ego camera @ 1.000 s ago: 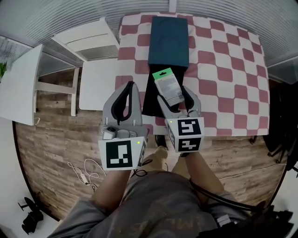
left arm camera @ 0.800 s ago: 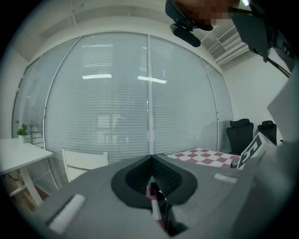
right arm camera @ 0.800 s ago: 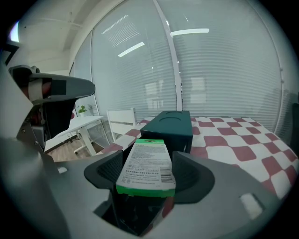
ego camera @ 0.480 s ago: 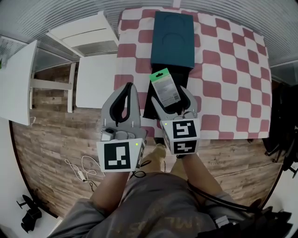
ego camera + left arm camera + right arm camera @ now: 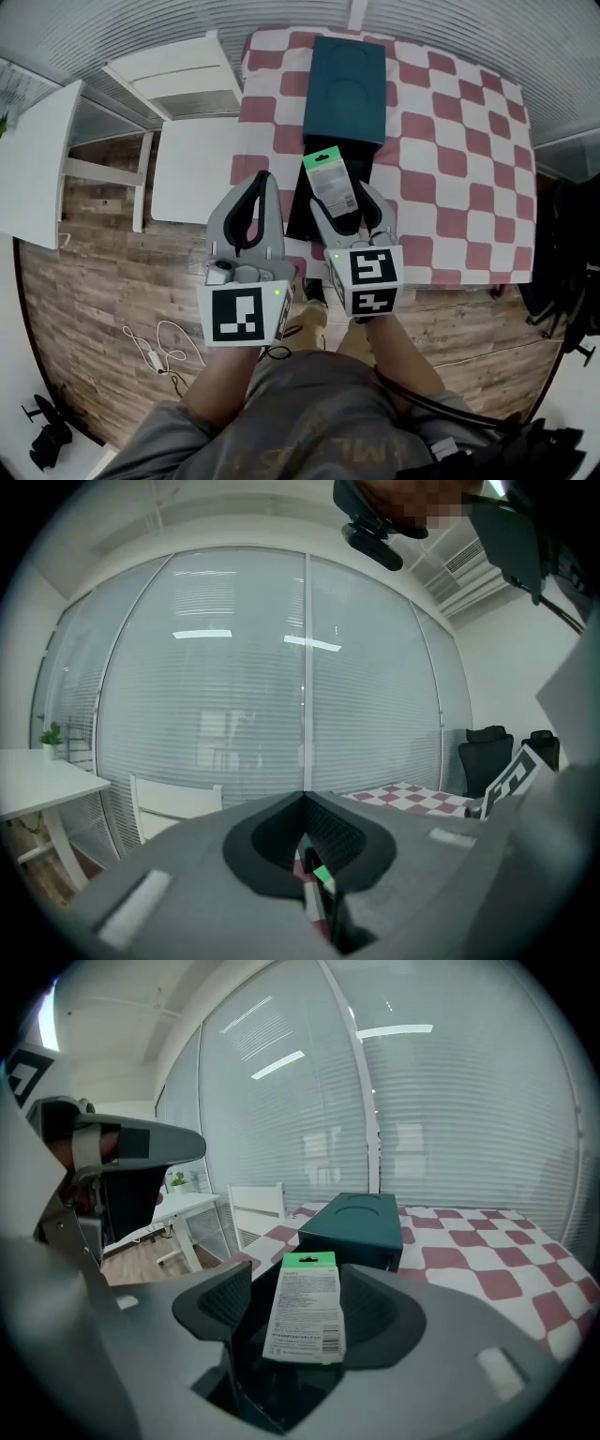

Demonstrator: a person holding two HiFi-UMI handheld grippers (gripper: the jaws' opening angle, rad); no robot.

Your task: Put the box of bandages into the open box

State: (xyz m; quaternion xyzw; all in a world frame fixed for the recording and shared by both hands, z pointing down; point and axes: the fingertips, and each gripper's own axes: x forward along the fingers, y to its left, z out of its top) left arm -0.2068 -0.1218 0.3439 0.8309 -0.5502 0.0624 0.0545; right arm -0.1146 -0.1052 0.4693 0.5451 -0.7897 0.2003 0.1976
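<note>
The box of bandages (image 5: 331, 180), a flat white pack with a green top, is held upright in my right gripper (image 5: 342, 195), whose jaws are shut on its lower part. In the right gripper view the pack (image 5: 306, 1309) stands between the fingers, with the open box (image 5: 352, 1225) right behind it. That box is dark teal, with its lid (image 5: 345, 86) raised and a black inside (image 5: 314, 202) under the pack. My left gripper (image 5: 263, 178) hovers beside the right one, left of the box. Its jaws (image 5: 305, 799) meet at the tips and hold nothing.
A red-and-white checked cloth covers the table (image 5: 459, 150) under the box. A white chair (image 5: 178, 80) and white side tables (image 5: 192, 169) stand to the left on the wood floor. A white cable (image 5: 155, 342) lies on the floor. A black office chair (image 5: 487, 752) stands to the right.
Almost nothing differs. The right gripper and the pack have drifted slightly left and nearer to me over the box, and the left gripper stays where it was.
</note>
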